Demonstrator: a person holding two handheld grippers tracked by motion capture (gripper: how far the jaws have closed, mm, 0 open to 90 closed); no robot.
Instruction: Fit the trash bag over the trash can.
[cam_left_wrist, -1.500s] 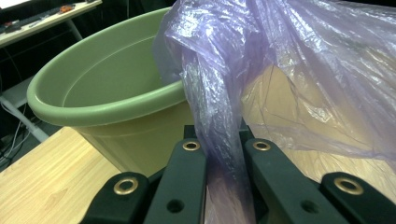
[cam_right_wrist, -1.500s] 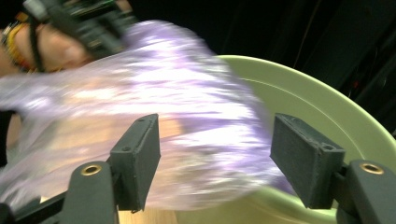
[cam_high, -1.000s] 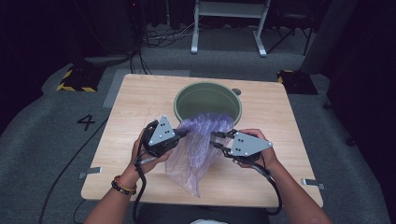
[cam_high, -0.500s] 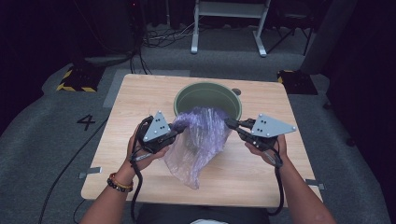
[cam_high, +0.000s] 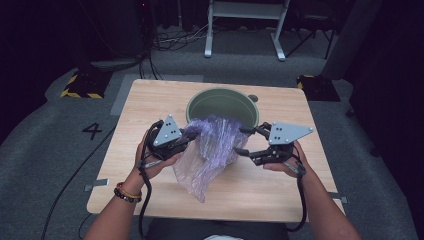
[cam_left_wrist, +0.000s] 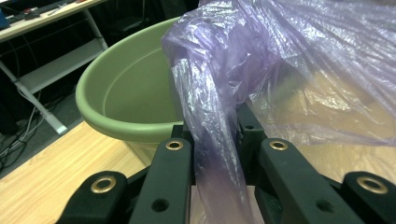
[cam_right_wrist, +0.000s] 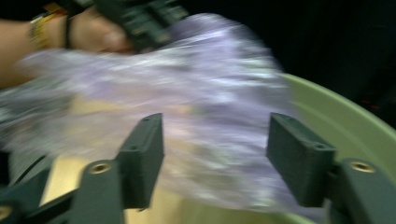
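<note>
Bright light falls on the table (cam_high: 150, 100) amid dark surroundings; the right gripper view is motion-blurred.

Pale wooden bench (cam_high: 150, 105) on grey carpet. Green bucket (cam_high: 222, 103) standing at the far middle; crumpled purple plastic bag (cam_high: 207, 155) draped from its near rim down onto the bench top.

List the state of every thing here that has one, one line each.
Purple plastic bag: crumpled, draped over the bin's rim, pinched at one edge.
Green bin: upright, unlined.
Left gripper: shut on the bag.
Right gripper: jaws just opened, holding nothing.
</note>
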